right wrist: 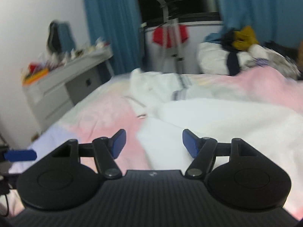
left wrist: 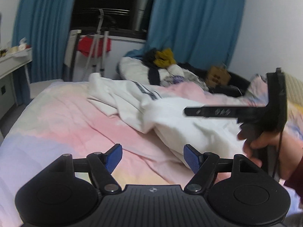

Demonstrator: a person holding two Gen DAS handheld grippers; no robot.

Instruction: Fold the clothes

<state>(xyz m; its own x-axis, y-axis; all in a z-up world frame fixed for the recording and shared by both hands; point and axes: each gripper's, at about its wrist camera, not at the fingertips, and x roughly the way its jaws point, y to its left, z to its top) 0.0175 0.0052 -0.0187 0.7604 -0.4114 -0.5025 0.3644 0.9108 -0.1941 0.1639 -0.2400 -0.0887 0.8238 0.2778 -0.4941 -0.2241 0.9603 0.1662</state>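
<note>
At the far left of your left wrist view a white tabletop (left wrist: 13,60) holds small clutter, and blue curtains (left wrist: 43,28) frame a dark window. Your left tongs (left wrist: 153,158) hover released above the bed (left wrist: 56,124), their blue pads spread wide with nothing between them, over the pink and pastel sheet. Just ahead and to the right lies the white garment (left wrist: 151,111), crumpled and unfolded in the middle of the bed, with a dark striped band showing near its upper part. Behind it a heap of other clothes (left wrist: 161,64) sits by the pillow end, yellow and dark pieces on top. At the right edge your right hand (left wrist: 269,149) grips the other tool, held up above the garment. In the blurred right wrist view the cluttered tabletop (right wrist: 62,75) stands at left, your right tongs (right wrist: 153,143) are likewise released and hold nothing, and the white garment (right wrist: 217,117) spreads directly beneath and ahead of them, touching neither pad.
</note>
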